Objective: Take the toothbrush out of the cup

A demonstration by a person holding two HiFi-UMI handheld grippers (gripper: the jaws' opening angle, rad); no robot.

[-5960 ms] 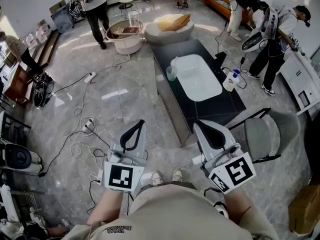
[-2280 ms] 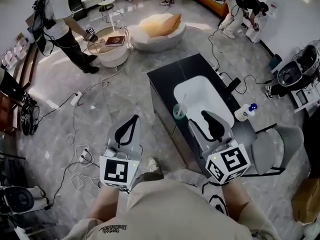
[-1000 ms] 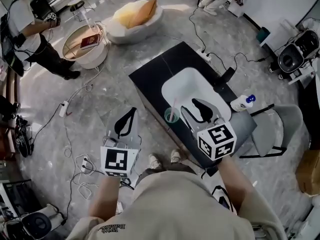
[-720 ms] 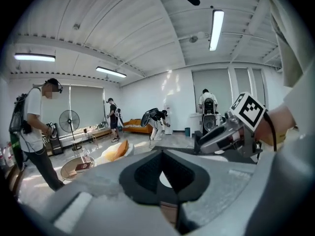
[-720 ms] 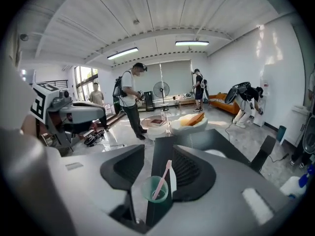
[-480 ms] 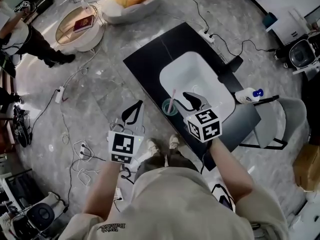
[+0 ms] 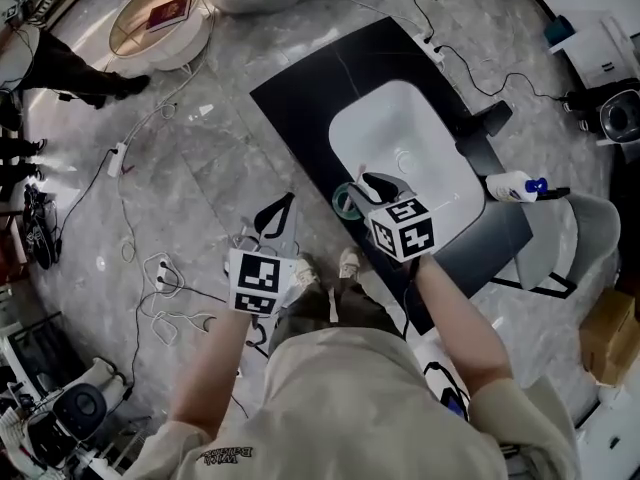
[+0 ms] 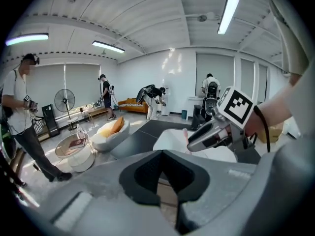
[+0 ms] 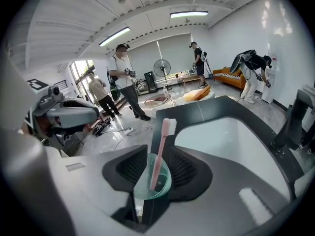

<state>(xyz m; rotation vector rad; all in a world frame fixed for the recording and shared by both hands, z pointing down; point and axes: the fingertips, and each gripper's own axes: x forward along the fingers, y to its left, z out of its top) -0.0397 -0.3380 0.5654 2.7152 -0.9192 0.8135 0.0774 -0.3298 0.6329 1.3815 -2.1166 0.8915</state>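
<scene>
A translucent teal cup (image 9: pixel 152 180) with a pink toothbrush (image 9: pixel 160 149) upright in it stands on the black counter (image 7: pixel 310 98), at the near rim of the white basin (image 7: pixel 410 153). My right gripper (image 9: pixel 153 173) has one jaw on each side of the cup. Its jaws are closing, and the ribbed pads do not visibly press the cup. In the head view the cup (image 7: pixel 345 201) sits at the tip of the right gripper (image 7: pixel 360 188). My left gripper (image 7: pixel 286 204) hangs left of the counter over the floor. Its jaws are together and hold nothing. The left gripper (image 8: pixel 166 181) view shows the right gripper (image 8: pixel 209 135) from the side.
A black faucet (image 7: pixel 490 120) rises at the basin's far side. A soap bottle (image 7: pixel 515 185) and a grey chair (image 7: pixel 575 230) stand to the right. Cables (image 7: pixel 165 278) trail over the marble floor. A round table (image 7: pixel 158 16) and several people are farther back.
Both grippers have come down. The right one dropped from above the basin to the cup, and its jaws now flank it. The left gripper sank beside the counter.
</scene>
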